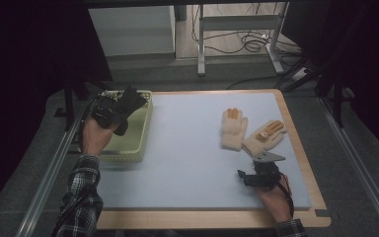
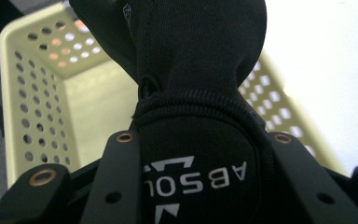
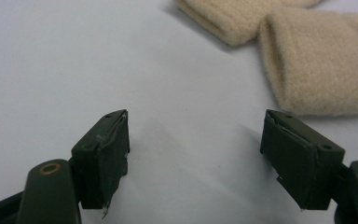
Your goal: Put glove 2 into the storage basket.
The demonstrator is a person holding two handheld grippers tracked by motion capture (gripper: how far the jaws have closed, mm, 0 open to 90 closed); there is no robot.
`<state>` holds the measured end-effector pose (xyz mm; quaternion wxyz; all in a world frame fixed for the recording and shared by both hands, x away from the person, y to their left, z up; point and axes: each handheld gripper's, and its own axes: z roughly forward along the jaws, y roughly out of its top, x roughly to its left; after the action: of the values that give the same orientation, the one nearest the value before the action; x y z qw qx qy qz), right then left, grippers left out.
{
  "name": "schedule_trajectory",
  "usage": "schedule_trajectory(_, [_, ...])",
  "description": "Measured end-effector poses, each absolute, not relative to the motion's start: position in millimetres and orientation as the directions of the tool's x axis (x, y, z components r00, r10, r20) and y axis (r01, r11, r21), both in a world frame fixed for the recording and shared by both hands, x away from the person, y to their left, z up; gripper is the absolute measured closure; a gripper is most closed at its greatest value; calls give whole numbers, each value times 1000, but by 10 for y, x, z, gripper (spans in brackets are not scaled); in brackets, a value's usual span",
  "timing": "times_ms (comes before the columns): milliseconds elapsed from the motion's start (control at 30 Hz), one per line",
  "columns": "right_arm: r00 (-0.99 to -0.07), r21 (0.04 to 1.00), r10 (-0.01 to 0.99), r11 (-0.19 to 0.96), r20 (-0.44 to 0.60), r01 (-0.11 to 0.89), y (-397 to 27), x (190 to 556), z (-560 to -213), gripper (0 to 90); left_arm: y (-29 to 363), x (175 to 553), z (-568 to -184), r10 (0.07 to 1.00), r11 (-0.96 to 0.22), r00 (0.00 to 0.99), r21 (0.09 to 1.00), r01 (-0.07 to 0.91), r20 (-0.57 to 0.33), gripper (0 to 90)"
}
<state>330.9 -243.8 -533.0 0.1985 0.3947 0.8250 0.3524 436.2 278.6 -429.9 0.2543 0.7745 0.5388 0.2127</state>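
My left gripper [image 1: 114, 114] is shut on a black glove [image 1: 128, 104] and holds it over the pale green perforated basket [image 1: 140, 129] at the table's left edge. In the left gripper view the black glove [image 2: 200, 84], with white lettering on its cuff, bulges up between the jaws, and the basket [image 2: 37, 84] lies behind it. Two beige gloves lie on the right half of the mat: one [image 1: 233, 128] flat, the other [image 1: 264, 137] angled beside it. My right gripper [image 1: 250, 176] rests open near the front right; between its jaws is bare mat, and a beige glove [image 3: 317, 70] lies just beyond.
A light blue mat [image 1: 187, 148] covers the wooden table. Dark curtains hang at both sides. Metal table legs and cables stand on the floor behind the table's far edge.
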Motion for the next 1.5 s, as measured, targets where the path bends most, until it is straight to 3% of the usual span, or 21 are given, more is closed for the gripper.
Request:
schedule_trajectory(567, [-609,738,791,439,-48,512,-2438,3310,-5330,234,3026,4682,-4775,957,-282,282,476,833,74,615])
schedule_trajectory(867, [-610,739,791,439,-48,512,-2438,3310,-5330,234,3156,4678,-4959,966,-251,206,369,895,157,600])
schedule_trajectory(967, [-610,739,791,439,-48,511,-2438,3311,-5331,234,3203,4688,-4970,971,-227,185,358,906,149,511])
schedule_trajectory(1033, [-609,738,791,439,-48,512,-2438,3310,-5330,234,3202,4680,-4959,970,-237,194,375,896,149,397])
schedule_trajectory(1067, [-610,739,791,439,-48,512,-2438,3311,-5330,234,3196,4677,-4955,969,-243,204,377,894,141,282])
schedule_trajectory(1100, [-610,739,791,439,-48,512,-2438,3311,-5330,234,3189,4672,-4949,967,-250,213,375,892,139,282])
schedule_trajectory(1133, [-610,738,791,439,-48,512,-2438,3310,-5330,234,3178,4661,-4935,964,-262,225,377,888,140,208])
schedule_trajectory(1300, [-610,738,791,439,-49,512,-2438,3310,-5330,234,3206,4609,-4855,969,-246,238,410,878,72,96])
schedule_trajectory(1500, [-610,738,791,440,-49,511,-2438,3310,-5330,234,3291,4513,-4760,971,-198,239,478,856,-25,66])
